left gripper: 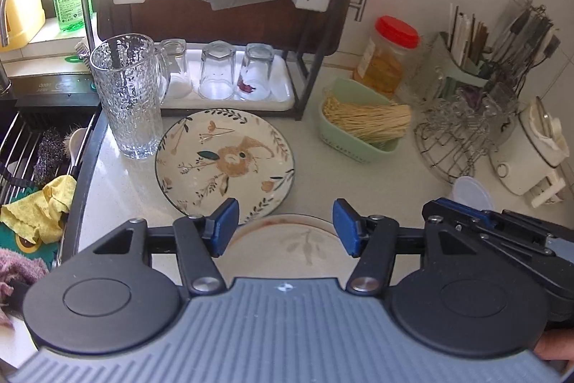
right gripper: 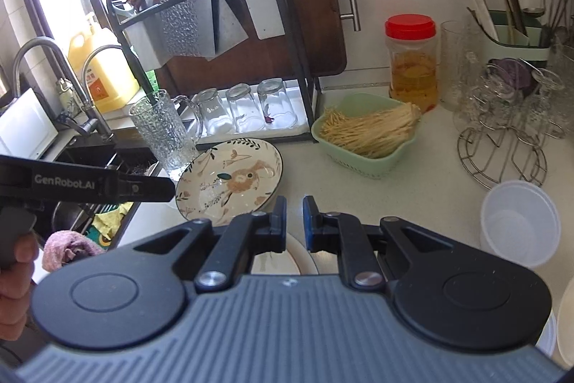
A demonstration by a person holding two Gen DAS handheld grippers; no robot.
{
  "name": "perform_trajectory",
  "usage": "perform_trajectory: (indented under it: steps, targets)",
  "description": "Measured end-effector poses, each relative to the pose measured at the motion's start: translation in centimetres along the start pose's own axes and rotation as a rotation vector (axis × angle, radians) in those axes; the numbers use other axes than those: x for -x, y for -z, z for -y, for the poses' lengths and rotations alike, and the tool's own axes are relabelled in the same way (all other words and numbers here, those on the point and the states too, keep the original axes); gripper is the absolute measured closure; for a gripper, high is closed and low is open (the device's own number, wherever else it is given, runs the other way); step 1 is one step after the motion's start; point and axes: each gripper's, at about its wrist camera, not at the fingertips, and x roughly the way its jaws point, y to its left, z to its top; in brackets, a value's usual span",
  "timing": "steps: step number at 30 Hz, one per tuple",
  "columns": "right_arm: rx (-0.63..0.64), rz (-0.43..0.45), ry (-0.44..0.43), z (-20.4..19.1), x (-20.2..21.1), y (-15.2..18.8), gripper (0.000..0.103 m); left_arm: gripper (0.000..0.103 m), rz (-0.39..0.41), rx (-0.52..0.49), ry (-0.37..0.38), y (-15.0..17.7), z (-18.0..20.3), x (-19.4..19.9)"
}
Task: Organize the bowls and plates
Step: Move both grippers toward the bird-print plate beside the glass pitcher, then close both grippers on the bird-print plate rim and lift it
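A floral plate with a dark rim lies flat on the pale counter, also seen as the floral plate in the right wrist view. Nearer to me lies a cream dish with a faint leaf print and a brownish rim. My left gripper is open above that dish's far rim, and its blue pads touch nothing. My right gripper is shut with nothing visible between its pads, just over the rim of a white dish, most of which it hides. It sits beside the left gripper.
A textured glass pitcher stands left of the floral plate, by the sink. Behind is a black rack with upturned glasses. On the right are a green basket of noodles, a red-lidded jar, a wire stand and a plastic cup.
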Motion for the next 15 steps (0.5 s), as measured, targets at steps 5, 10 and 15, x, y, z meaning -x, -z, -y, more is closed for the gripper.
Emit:
perform_trajectory:
  steps: [5, 10, 15]
  targets:
    - [-0.001, -0.033, -0.038, -0.5, -3.8, -2.0, 0.089, 0.037, -0.033, 0.002, -0.010, -2.2, -1.5, -2.9]
    - [0.013, -0.061, -0.067, -1.3, -7.4, -3.6, 0.089, 0.033, -0.060, 0.051, -0.051, -3.7, -4.3, -5.6]
    - [-0.001, -0.122, -0.081, -1.6, -11.1, -4.4, 0.068, 0.030, -0.100, 0.101, -0.080, -4.3, -7.2, -8.1]
